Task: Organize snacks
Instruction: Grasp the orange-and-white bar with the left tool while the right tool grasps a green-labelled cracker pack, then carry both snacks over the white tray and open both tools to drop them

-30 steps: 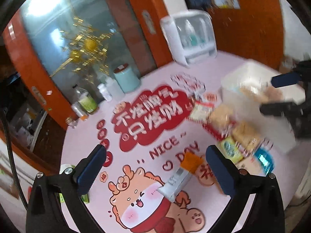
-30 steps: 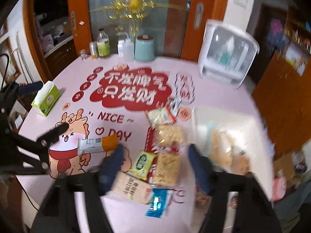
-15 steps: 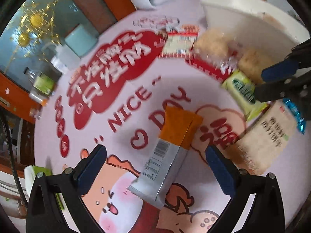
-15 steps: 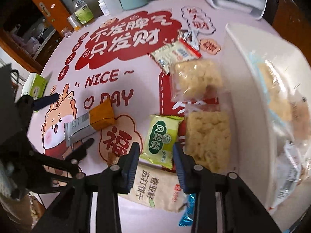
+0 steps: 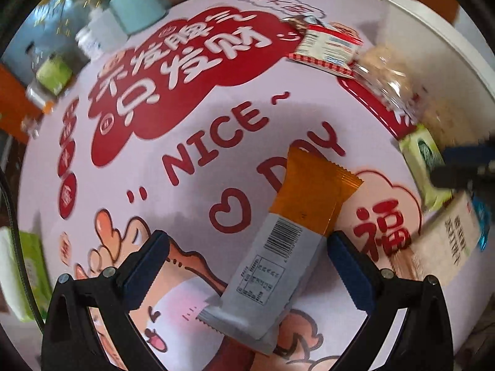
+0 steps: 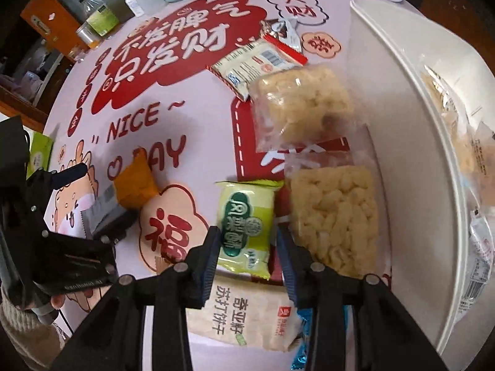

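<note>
Lying loose: two puffed-snack bags [image 6: 301, 108], one green packet [image 6: 246, 222].

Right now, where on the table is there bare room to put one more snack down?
Free: the mat's NICE lettering, between the red cloud print and the orange-grey bar. Crowded: the strip beside the white bin, where the green packet, puffed-snack bags and cracker pack touch.

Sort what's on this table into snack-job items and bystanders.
Job: orange-and-silver bar, green packet, two clear puffed-snack bags, red-edged packet, cracker pack, white bin.
Bystanders: tissue box, teal canister, bottles.
</note>
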